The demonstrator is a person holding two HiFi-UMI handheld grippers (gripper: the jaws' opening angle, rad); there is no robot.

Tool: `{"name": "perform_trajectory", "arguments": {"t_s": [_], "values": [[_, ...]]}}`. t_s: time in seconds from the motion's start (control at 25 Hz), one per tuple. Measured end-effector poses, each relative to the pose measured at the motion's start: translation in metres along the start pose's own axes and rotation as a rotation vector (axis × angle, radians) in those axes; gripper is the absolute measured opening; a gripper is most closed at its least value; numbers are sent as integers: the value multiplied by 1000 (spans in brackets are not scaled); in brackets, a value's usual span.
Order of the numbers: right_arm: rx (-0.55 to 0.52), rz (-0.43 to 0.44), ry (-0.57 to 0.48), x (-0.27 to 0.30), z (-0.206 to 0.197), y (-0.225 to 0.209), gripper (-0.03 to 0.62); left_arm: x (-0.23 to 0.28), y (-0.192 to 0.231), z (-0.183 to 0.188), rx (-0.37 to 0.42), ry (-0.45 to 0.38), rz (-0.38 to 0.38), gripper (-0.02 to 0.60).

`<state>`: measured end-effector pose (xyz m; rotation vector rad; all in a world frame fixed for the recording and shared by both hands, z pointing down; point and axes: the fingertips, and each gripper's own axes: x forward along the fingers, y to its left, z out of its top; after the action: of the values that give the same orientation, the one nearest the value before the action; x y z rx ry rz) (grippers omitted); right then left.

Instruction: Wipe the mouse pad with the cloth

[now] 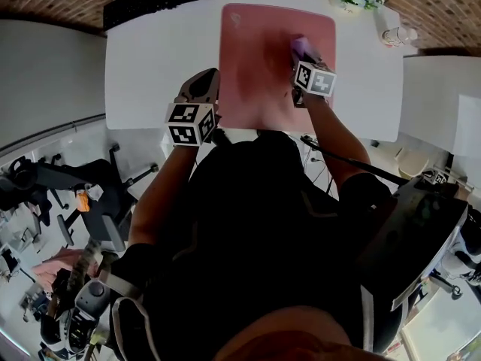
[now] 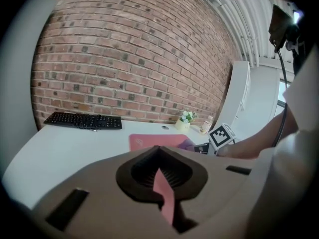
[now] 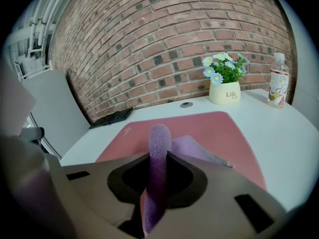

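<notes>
Purple cloth (image 3: 159, 143) is pinched in the right gripper (image 3: 158, 183), resting on the pink mouse pad (image 1: 252, 66) (right half). Most pad surface lies leftward, toward the left gripper (image 2: 162, 188), whose 2 jaws clamp its near-left edge.

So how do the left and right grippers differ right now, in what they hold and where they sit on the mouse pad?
The left gripper pinches a pink edge of the mouse pad, while the right gripper pinches the purple cloth. The left gripper sits at the pad's near left corner. The right gripper is over its far right part, with the cloth lying on the pad. Both have their jaws closed on something.
</notes>
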<state>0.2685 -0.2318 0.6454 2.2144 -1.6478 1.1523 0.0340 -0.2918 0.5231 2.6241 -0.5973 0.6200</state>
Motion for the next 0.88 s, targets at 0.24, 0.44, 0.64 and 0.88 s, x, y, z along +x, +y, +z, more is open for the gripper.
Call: {"name": "perform_trajectory", "arguments": {"t_s": [0.24, 0.44, 0.64, 0.88], "values": [[-49, 66, 28, 12, -2, 35, 60, -11, 7, -2, -26, -28, 28, 5], [-67, 105, 44, 22, -6, 59, 60, -24, 19, -3, -41, -38, 56, 5], [-83, 140, 61, 29, -9, 83, 60, -36, 28, -4, -59, -49, 84, 5], [-101, 215, 90, 38, -17, 121, 60, -50, 36, -8, -84, -62, 113, 5]]}}
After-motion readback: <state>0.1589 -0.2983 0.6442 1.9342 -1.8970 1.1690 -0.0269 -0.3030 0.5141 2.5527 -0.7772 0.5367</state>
